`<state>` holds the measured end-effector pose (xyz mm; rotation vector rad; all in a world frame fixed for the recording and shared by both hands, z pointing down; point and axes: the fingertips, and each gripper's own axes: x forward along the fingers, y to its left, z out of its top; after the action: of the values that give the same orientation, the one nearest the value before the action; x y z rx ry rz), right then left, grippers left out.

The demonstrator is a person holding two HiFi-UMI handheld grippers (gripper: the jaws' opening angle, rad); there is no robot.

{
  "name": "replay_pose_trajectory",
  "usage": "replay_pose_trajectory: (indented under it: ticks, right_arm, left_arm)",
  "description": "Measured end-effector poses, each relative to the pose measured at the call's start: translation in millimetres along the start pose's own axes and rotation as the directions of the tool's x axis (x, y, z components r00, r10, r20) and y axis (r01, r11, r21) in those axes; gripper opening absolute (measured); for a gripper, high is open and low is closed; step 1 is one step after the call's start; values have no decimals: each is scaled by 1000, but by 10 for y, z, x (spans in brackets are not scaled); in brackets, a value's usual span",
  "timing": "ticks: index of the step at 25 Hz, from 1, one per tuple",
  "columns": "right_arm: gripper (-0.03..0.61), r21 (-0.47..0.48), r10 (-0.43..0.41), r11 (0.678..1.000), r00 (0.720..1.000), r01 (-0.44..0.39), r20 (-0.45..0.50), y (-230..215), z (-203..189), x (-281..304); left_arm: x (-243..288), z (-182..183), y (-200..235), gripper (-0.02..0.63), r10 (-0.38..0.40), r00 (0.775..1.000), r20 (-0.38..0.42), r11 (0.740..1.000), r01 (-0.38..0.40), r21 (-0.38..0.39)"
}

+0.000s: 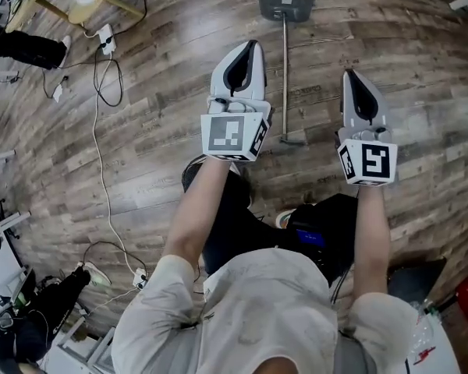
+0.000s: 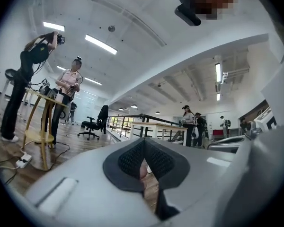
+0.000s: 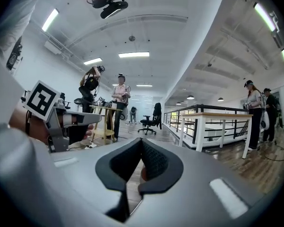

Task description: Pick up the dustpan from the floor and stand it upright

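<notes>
- Person stands on a wood-plank floor [image 1: 421,92], arms out front, one hand-held gripper in each hand.
- Dustpan [image 1: 285,3] lies flat on the floor ahead of the person. Grey pan end is at the far side, and its long thin handle [image 1: 285,76] runs back toward the person.
- Near end of the handle falls between the two grippers in the head view, closer to the left one. Neither gripper touches it.
- Left hand-held gripper [image 1: 252,47] [image 2: 143,148]: dark pads pressed together at the tip, nothing pinched.
- Right hand-held gripper [image 1: 351,75] [image 3: 141,145]: pads likewise pressed together, nothing pinched.
- Both gripper views look level across the room.
- White cable [image 1: 100,154] snakes over the floor well left of the dustpan, past a power strip [image 1: 105,37].
- Yellow-legged worktop [image 3: 104,110] beyond, with two people [image 3: 119,91] standing at it.
</notes>
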<state>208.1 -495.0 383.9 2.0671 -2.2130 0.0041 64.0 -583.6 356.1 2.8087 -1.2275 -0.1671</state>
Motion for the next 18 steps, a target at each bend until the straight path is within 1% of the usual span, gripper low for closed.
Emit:
replay_pose_trajectory:
  ticks: [2, 5, 7, 9, 11, 14, 16, 18]
  right_arm:
    - [6, -9, 25, 1000, 1000, -25, 3, 128, -896, -85]
    - [6, -25, 57, 998, 998, -57, 2, 274, -2082, -337]
    - [6, -38, 74, 997, 997, -74, -5, 328, -2801, -553]
    - [6, -46, 102, 994, 995, -102, -11, 404, -3443, -767]
    - [6, -53, 132, 990, 991, -132, -20, 492, -4006, -968]
    - [6, -58, 170, 983, 985, -172, -42, 603, -4751, -1211]
    - [6, -66, 195, 978, 978, -199, -70, 677, -5180, -1299]
    - [6, -81, 222, 969, 968, -232, -114, 762, -5556, -1294]
  left_arm:
    - [-219, -913, 13, 20, 16, 1000, 7, 1000, -16, -3]
    - [-595, -2125, -75, 20, 50, 999, -2, 999, -50, -6]
    - [-865, -2825, -218, 20, 77, 997, -14, 997, -77, 3]
    - [-1144, -3419, -399, 20, 87, 996, -17, 996, -86, 25]
    - [-1398, -3924, -583, 20, 82, 997, -14, 996, -81, 30]
    - [-1691, -4563, -783, 20, 81, 997, -13, 996, -81, 24]
    - [-1821, -4884, -848, 20, 88, 996, -17, 995, -87, 37]
    - [-1872, -5092, -813, 20, 108, 994, -9, 994, -108, 12]
